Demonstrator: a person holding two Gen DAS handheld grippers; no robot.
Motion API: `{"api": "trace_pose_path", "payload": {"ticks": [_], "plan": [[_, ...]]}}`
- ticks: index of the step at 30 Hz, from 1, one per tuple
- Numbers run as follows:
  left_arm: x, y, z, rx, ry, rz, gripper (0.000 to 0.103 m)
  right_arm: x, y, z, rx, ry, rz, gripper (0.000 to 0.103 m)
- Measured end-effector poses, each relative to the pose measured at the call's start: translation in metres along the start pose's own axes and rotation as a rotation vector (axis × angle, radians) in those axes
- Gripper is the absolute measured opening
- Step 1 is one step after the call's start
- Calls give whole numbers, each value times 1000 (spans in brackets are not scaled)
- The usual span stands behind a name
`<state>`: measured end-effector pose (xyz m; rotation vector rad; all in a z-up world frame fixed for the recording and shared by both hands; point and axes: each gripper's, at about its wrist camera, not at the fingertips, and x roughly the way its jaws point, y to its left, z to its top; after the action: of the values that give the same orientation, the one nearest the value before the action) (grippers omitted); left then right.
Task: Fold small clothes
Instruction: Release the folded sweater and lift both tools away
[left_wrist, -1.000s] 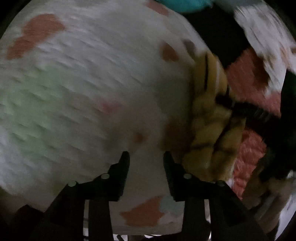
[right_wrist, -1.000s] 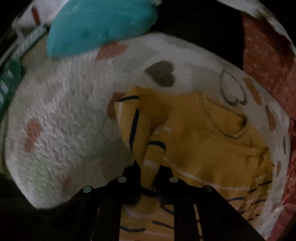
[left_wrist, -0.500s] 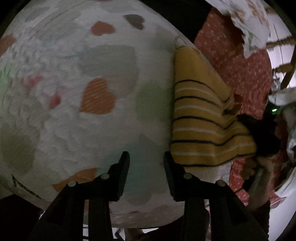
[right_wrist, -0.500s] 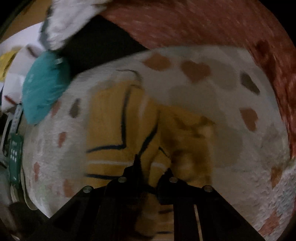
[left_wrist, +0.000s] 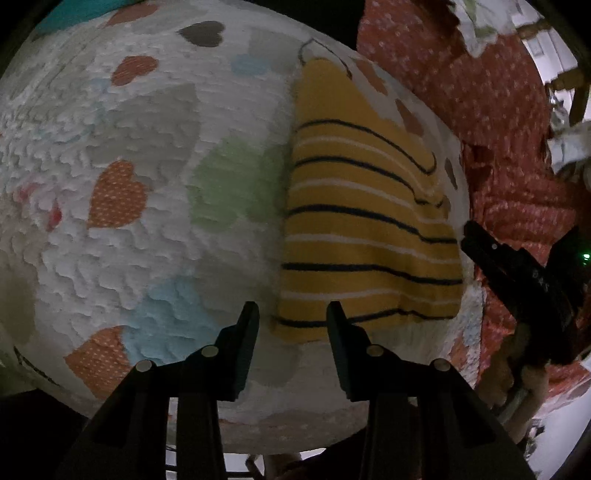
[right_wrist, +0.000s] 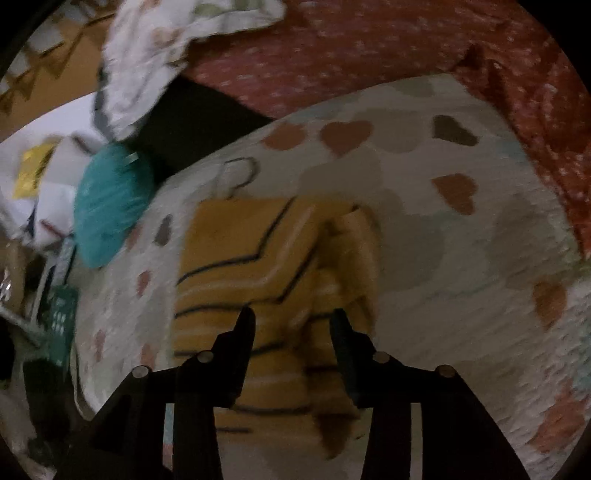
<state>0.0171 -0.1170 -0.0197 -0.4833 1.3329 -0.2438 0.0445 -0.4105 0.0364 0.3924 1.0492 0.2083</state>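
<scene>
The small yellow knitted garment with dark and white stripes (left_wrist: 365, 236) lay folded into a compact rectangle on the white textured blanket printed with coloured hearts (left_wrist: 155, 229), sitting toward three o'clock of the blanket in the left wrist view and near the centre of the right wrist view (right_wrist: 273, 280), where one side showed a bunched, doubled layer. The left gripper (left_wrist: 291, 325) stood with its jaws apart and nothing between them, its tips just at the garment's near hem at six o'clock. The right gripper (right_wrist: 291, 325) was likewise spread wide and empty, poised over the near end of the folded piece; it also showed as a dark shape at four o'clock in the left view (left_wrist: 517, 266). Judging from this, a fold had just been laid and let go; the next move probably called for either a final tidy of the bunched side or a reach for another piece. Beyond the blanket lay a red speckled cloth (right_wrist: 369, 48), a teal cushion-like object (right_wrist: 110, 206) at nine o'clock, and a pale patterned cloth (right_wrist: 166, 40) at eleven o'clock.
</scene>
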Motion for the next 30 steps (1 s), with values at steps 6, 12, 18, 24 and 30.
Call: {"api": "trace_pose_path", "payload": {"ticks": [6, 12, 18, 24, 30], "plan": [[6, -14, -12, 34, 13, 45, 36, 58, -23, -20, -6, 178, -239, 37], [-3, -12, -9, 62, -21, 109, 36, 59, -59, -29, 119, 186, -163, 62], [-10, -7, -4, 58, -51, 156, 36, 62, -78, -35, 178, 173, -102, 72], [-25, -22, -18, 135, -110, 260, 36, 51, -74, -47, 172, 144, -136, 73], [-56, -39, -48, 202, -225, 334, 37, -6, -67, -67, 179, 41, -137, 73]]}}
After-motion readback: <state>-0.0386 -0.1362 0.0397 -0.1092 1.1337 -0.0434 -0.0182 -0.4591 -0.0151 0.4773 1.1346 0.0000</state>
